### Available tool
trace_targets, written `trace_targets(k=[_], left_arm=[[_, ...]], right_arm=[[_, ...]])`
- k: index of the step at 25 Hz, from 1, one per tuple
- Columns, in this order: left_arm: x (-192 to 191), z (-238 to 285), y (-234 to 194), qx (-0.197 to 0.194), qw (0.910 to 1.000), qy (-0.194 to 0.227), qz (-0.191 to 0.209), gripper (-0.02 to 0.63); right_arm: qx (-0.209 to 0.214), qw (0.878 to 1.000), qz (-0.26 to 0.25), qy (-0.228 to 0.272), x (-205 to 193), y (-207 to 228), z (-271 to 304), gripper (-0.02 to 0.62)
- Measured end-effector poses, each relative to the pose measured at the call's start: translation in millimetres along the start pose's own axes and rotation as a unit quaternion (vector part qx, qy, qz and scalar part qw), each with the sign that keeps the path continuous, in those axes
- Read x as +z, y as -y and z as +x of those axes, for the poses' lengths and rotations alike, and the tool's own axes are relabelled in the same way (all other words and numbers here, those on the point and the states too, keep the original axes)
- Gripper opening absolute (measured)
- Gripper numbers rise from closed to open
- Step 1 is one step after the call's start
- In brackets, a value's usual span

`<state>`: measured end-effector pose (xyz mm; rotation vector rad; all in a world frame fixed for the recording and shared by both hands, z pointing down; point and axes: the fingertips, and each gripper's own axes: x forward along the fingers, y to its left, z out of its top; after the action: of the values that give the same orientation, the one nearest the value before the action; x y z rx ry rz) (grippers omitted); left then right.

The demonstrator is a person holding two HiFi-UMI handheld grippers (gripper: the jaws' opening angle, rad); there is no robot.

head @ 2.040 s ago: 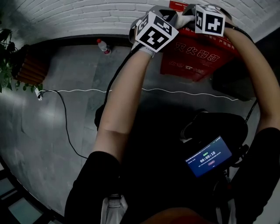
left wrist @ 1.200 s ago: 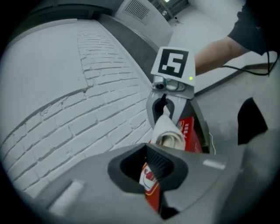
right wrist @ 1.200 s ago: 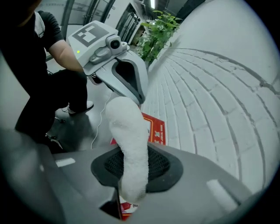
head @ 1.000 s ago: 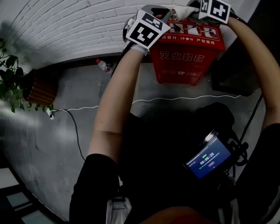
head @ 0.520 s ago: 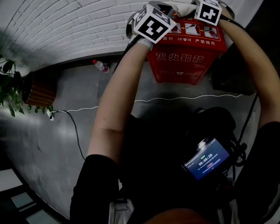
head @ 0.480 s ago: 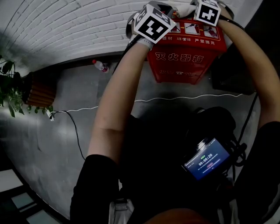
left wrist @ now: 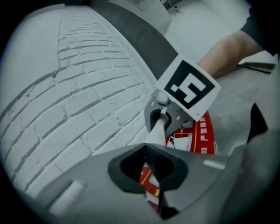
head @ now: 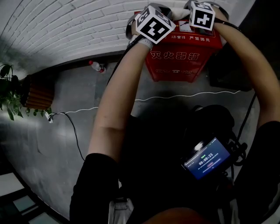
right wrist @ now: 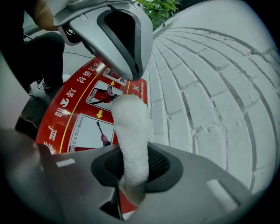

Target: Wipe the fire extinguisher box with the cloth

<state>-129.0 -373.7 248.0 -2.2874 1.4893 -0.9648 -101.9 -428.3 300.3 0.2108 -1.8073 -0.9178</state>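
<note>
The red fire extinguisher box (head: pixel 181 59) stands on the floor against the white brick wall. Both grippers hover over its top and hold one white cloth (head: pixel 178 11) stretched between them. My left gripper (head: pixel 164 14) is shut on one end of the cloth (left wrist: pixel 156 131), which runs as a tight strip to the right gripper (left wrist: pixel 162 117). The right gripper (head: pixel 191 9) is shut on the other end, where the cloth (right wrist: pixel 130 131) looks thick and fluffy just above the box's printed lid (right wrist: pixel 81 120). From the right gripper view the left gripper (right wrist: pixel 118 35) fills the top.
On the floor left of the box lies a plastic bottle (head: pixel 95 66), and a white cable (head: pixel 175 96) runs in front of it. A dark object (head: pixel 232 68) stands at the box's right. A plant (head: pixel 9 94) grows at far left. A lit screen (head: pixel 206 158) hangs at the person's waist.
The two grippers have drawn closer together over the box's top, the right one shifting left with the cloth. Both stay shut on the cloth.
</note>
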Motion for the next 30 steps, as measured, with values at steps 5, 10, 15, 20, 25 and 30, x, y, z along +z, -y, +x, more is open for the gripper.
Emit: trace_targets(k=[5, 10, 15, 20, 25, 30], left_arm=[[-4, 2, 11, -0.003, 0.9999, -0.012, 0.007, 0.0], [-5, 1, 29, -0.008, 0.9988, -0.031, 0.036, 0.0], [-6, -6, 45, -0.021, 0.9958, -0.056, 0.07, 0.0], [-4, -14, 62, -0.03, 0.9904, -0.077, 0.11, 0.0], [8, -22, 68, -0.029, 0.9893, -0.074, 0.122, 0.0], [20, -24, 68, -0.03, 0.9875, -0.073, 0.137, 0.0]], right_arm=[[0.025, 1.0, -0.005, 0.004, 4, -23, -7, 0.095], [0.029, 0.999, -0.019, 0.02, 18, -46, -24, 0.095], [0.043, 0.998, -0.03, 0.026, 27, -70, -45, 0.095], [0.063, 0.997, -0.033, 0.031, 29, -95, -63, 0.094], [0.084, 0.995, -0.046, 0.036, 28, -119, -87, 0.094], [0.065, 0.997, -0.029, 0.043, 9, -113, -115, 0.094]])
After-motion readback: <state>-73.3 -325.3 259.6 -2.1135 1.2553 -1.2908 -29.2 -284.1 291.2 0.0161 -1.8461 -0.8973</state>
